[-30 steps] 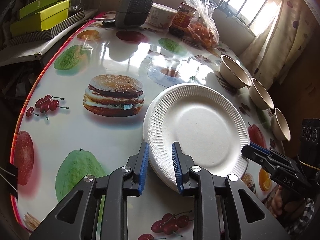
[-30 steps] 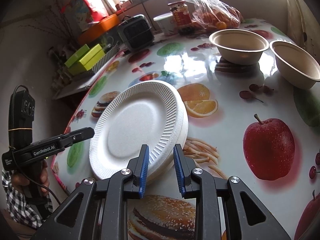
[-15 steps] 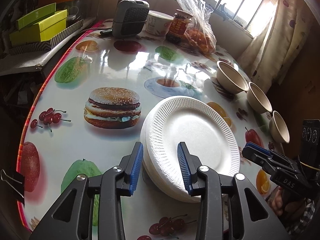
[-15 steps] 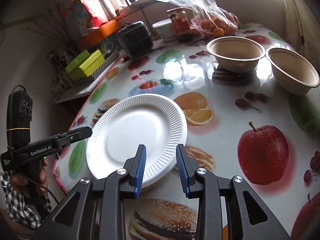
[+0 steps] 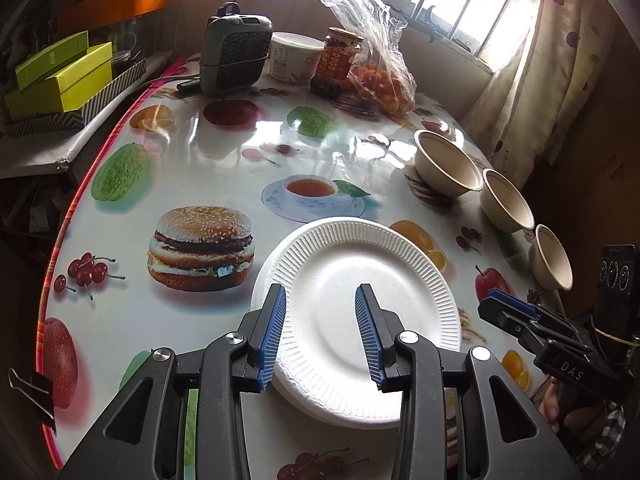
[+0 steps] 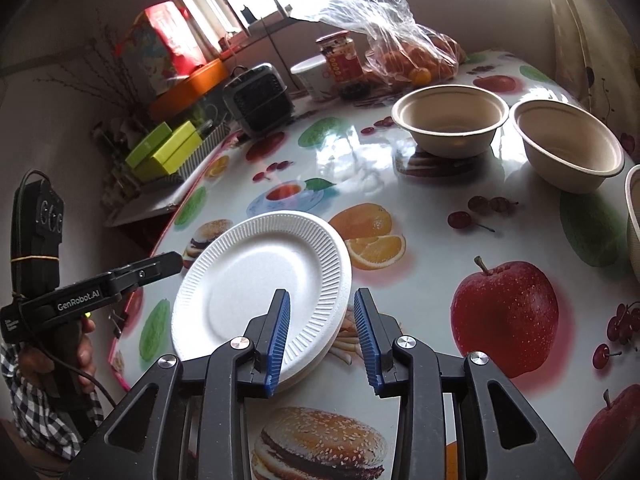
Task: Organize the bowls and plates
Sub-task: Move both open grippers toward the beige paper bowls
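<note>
A stack of white ribbed paper plates point(image 5: 352, 280) lies on the table near its front edge; it also shows in the right wrist view point(image 6: 256, 276). My left gripper point(image 5: 322, 332) is open and empty above the stack's near rim. My right gripper point(image 6: 322, 336) is open and empty over the stack's right rim. Three beige paper bowls stand in a row at the right: the far one point(image 5: 448, 164), the middle one point(image 5: 506, 204) and the near one point(image 5: 552, 258). Two of them show in the right wrist view point(image 6: 450, 118) point(image 6: 568, 144).
The table point(image 5: 224, 152) has a glossy food-print cloth. At its far end stand a grey speaker point(image 5: 236, 56), a white tub point(image 5: 294, 60), a jar point(image 5: 336, 60) and a bag of oranges point(image 5: 380, 80). Green boxes point(image 5: 60, 76) lie at the left, off the table.
Both grippers have opened wider and pulled back and up from the plate stack. The stack has settled flat on the table.
</note>
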Demonstrator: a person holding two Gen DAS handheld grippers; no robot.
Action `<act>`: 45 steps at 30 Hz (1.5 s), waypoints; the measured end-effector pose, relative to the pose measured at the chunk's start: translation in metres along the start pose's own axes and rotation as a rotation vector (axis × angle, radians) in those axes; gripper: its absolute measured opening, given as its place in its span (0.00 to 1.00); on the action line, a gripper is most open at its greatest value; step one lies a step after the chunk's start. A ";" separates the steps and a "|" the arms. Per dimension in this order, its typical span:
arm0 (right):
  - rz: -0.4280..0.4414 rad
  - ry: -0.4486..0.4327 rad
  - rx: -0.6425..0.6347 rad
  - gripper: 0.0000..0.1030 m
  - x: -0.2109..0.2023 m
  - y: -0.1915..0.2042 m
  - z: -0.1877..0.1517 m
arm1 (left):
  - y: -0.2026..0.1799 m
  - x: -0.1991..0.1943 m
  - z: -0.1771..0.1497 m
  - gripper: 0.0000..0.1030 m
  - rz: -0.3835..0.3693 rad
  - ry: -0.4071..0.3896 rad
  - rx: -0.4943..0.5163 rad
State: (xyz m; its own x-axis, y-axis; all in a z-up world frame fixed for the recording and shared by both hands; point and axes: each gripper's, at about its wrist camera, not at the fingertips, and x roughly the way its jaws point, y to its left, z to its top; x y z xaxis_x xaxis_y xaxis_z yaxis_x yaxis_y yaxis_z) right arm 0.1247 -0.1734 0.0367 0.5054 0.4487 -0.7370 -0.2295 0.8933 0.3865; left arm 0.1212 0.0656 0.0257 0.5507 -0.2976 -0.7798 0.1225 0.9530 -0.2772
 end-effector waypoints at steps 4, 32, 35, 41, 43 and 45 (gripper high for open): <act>-0.020 -0.018 0.016 0.32 -0.007 -0.008 0.002 | -0.014 0.002 0.008 0.36 -0.027 -0.002 0.024; -0.289 -0.243 0.181 0.35 -0.125 -0.131 0.016 | -0.171 0.060 0.041 0.36 -0.242 0.085 0.223; -0.335 -0.266 0.182 0.35 -0.135 -0.141 0.018 | -0.187 0.066 0.042 0.36 -0.263 0.099 0.243; -0.424 -0.302 0.211 0.36 -0.157 -0.167 0.019 | -0.223 0.085 0.042 0.36 -0.313 0.139 0.278; -0.444 -0.310 0.234 0.36 -0.162 -0.179 0.019 | -0.233 0.093 0.043 0.36 -0.329 0.155 0.283; -0.469 -0.313 0.252 0.36 -0.166 -0.190 0.018 | -0.243 0.101 0.043 0.36 -0.344 0.171 0.291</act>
State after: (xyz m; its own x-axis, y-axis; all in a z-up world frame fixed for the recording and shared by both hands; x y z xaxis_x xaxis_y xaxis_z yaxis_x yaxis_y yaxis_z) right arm 0.0998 -0.4180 0.0958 0.7338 -0.0536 -0.6772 0.2610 0.9426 0.2082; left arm 0.1821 -0.1937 0.0386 0.2970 -0.5800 -0.7585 0.5134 0.7668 -0.3854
